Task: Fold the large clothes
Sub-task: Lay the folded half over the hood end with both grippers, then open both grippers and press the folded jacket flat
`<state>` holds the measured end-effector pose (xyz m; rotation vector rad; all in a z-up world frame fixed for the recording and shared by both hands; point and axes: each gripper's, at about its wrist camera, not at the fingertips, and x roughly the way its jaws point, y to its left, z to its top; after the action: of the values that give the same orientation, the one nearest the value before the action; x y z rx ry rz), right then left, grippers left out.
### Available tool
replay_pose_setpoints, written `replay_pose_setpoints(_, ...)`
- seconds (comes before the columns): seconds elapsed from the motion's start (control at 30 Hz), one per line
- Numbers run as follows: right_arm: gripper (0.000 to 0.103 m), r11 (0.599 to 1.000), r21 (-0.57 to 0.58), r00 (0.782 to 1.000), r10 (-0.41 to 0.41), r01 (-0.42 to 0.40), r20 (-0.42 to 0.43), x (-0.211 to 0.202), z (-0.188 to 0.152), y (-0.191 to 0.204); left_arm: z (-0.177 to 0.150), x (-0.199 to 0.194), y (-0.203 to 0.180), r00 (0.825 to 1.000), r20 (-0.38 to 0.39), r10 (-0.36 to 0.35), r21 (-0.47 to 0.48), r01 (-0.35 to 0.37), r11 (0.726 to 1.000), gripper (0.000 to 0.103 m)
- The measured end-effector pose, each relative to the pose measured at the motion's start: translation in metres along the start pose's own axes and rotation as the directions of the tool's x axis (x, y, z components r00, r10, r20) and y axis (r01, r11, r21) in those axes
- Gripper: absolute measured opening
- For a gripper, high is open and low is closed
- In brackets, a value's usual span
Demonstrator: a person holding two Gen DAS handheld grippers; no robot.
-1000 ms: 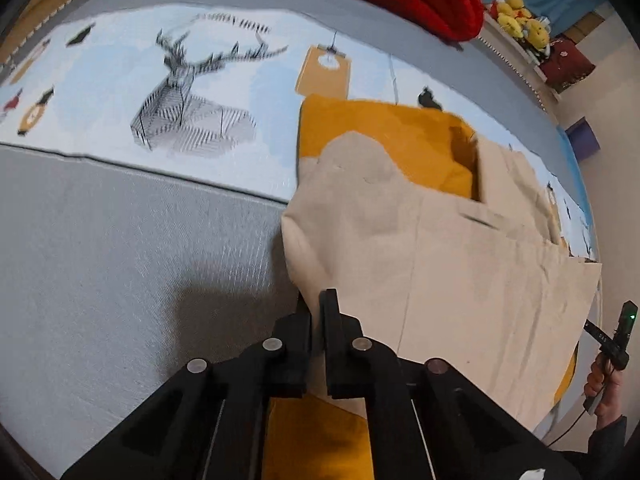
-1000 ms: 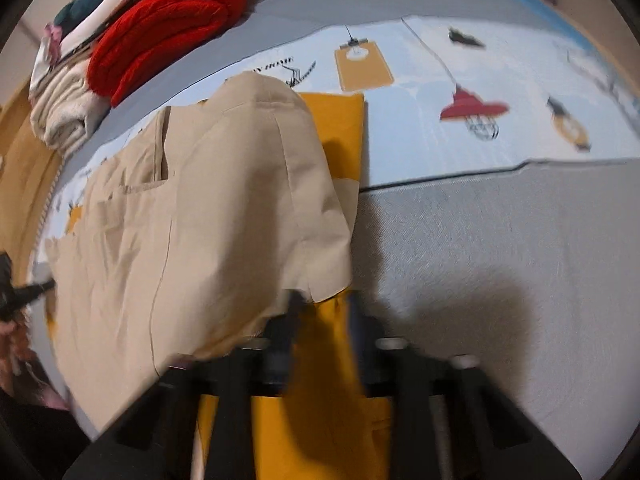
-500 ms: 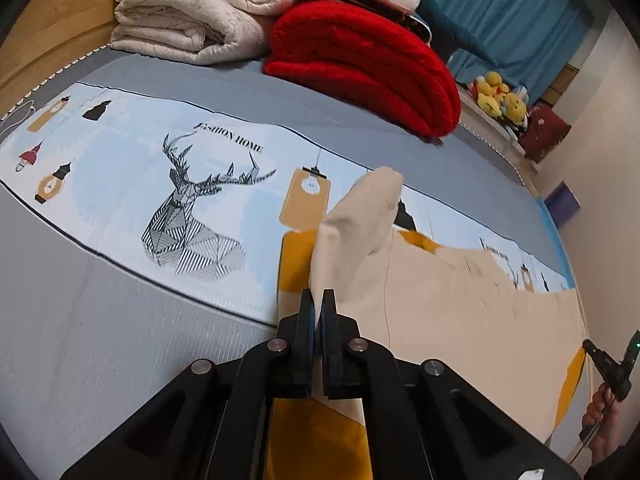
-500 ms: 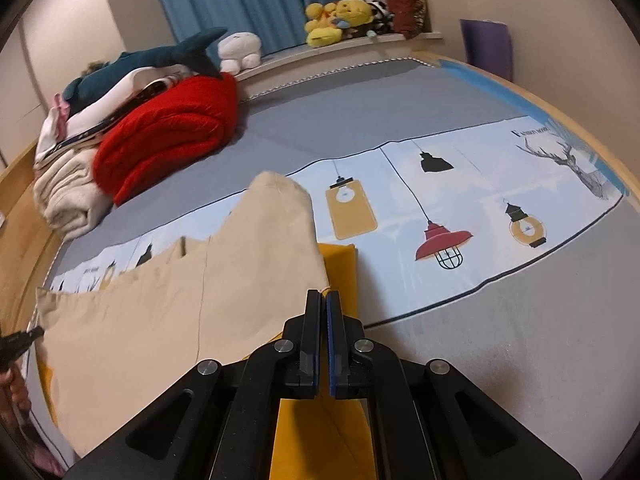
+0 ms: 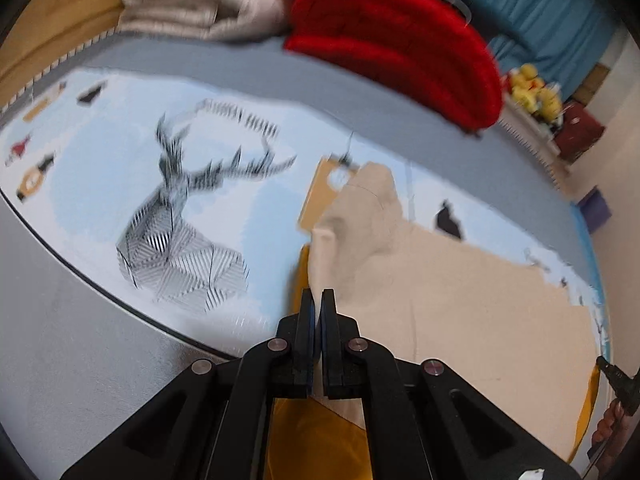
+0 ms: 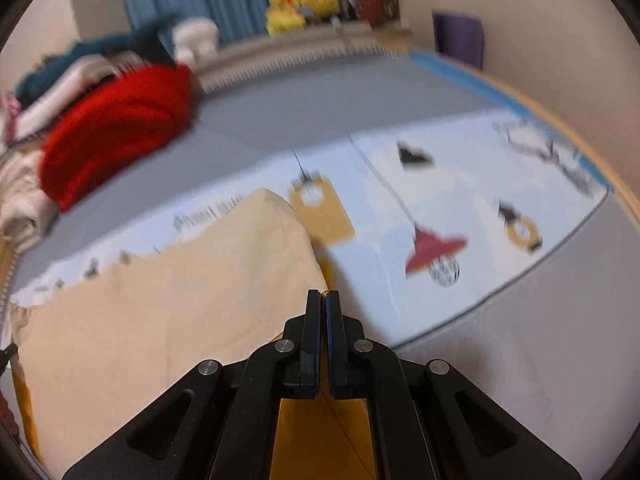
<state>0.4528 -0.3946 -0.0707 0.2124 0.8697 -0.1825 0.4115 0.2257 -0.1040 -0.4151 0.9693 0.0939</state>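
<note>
Between both closed tongs (image 5: 319, 300) (image 6: 323, 300) lies the beige garment (image 5: 460, 292).

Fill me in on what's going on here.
A person is folding a beige garment with a mustard-yellow lining on a bed with a printed bedspread. The left gripper and the right gripper are each shut on an edge of the fabric. A red blanket lies at the far end.
</note>
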Motion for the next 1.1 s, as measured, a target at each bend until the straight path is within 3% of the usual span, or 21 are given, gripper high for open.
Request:
replay_pose_setpoints(0.1,0.002,1.0,0.008,0.999,-0.018,0.018,-0.037,0.016,-0.006,-0.002,0.003,-0.004,-0.003,0.999,0.04,0.008,0.016,-0.009,1.0,0.001)
replay_pose_setpoints(0.23,0.002,1.0,-0.006,0.992,-0.01,0.011,0.127,-0.014,0.008,0.006,0.009,-0.023,-0.013,0.991,0.131,-0.007,0.04,0.001,0.999,0.001)
replay_pose_setpoints(0.3,0.002,0.999,-0.023,0.991,-0.041,0.044,0.126,-0.012,0.008,0.011,0.008,-0.014,-0.013,0.995,0.096,0.01,0.039,-0.014,0.999,0.001)
replay_pose_setpoints(0.4,0.003,0.996,0.007,0.996,-0.084,0.084,0.016,0.014,0.001,0.005,0.003,0.012,-0.008,0.998,-0.05,0.032,0.012,-0.032,0.999,0.003)
replay_pose_setpoints(0.47,0.008,0.994,0.016,0.992,-0.109,0.11,-0.057,0.027,-0.004,-0.001,0.003,0.006,-0.01,0.997,-0.034,0.066,0.033,-0.065,0.997,0.011)
replay_pose_setpoints(0.5,0.009,0.991,0.018,0.99,-0.13,0.131,-0.06,0.026,-0.004,-0.004,0.005,-0.005,-0.014,0.996,0.001,0.093,0.052,-0.093,0.994,0.015)
replay_pose_setpoints(0.57,0.01,0.989,0.048,0.99,-0.137,0.138,-0.029,0.013,0.0,-0.014,0.007,-0.028,-0.02,0.992,0.065,0.111,0.076,-0.115,0.99,0.04)
replay_pose_setpoints(0.6,0.011,0.989,0.066,0.991,-0.134,0.135,-0.015,0.006,0.002,-0.018,0.008,-0.036,-0.023,0.991,0.087,0.102,0.086,-0.11,0.99,0.041)
replay_pose_setpoints(0.7,0.012,0.997,0.082,1.0,-0.011,0.009,0.028,-0.02,0.003,-0.019,0.001,-0.053,-0.041,0.997,0.075,-0.022,0.168,0.009,0.986,0.041)
replay_pose_setpoints(0.77,0.012,0.994,-0.014,0.994,0.106,-0.106,0.008,-0.027,0.0,-0.001,-0.019,-0.046,-0.066,0.988,-0.043,-0.151,0.25,0.157,0.955,0.04)
replay_pose_setpoints(0.83,0.012,0.958,-0.161,0.971,0.227,-0.236,-0.068,-0.032,-0.016,0.027,-0.044,-0.033,-0.089,0.966,-0.168,-0.199,0.335,0.245,0.91,0.04)
replay_pose_setpoints(0.9,0.012,0.9,-0.303,0.946,0.271,-0.314,-0.178,-0.029,-0.042,0.054,-0.071,-0.017,-0.109,0.956,-0.245,-0.161,0.433,0.256,0.864,0.04)
replay_pose_setpoints(1.0,0.012,0.85,-0.437,0.941,0.178,-0.294,-0.287,-0.012,-0.078,0.072,-0.098,0.007,-0.117,0.962,-0.273,-0.022,0.534,0.171,0.828,0.042)
replay_pose_setpoints(1.03,0.012,0.848,-0.464,0.94,0.105,-0.255,-0.325,0.001,-0.089,0.07,-0.101,0.013,-0.113,0.962,-0.274,0.015,0.543,0.142,0.827,0.042)
replay_pose_setpoints(1.1,0.012,0.861,-0.461,0.936,0.045,-0.213,-0.349,0.013,-0.097,0.057,-0.097,0.015,-0.098,0.962,-0.265,0.06,0.516,0.089,0.852,0.042)
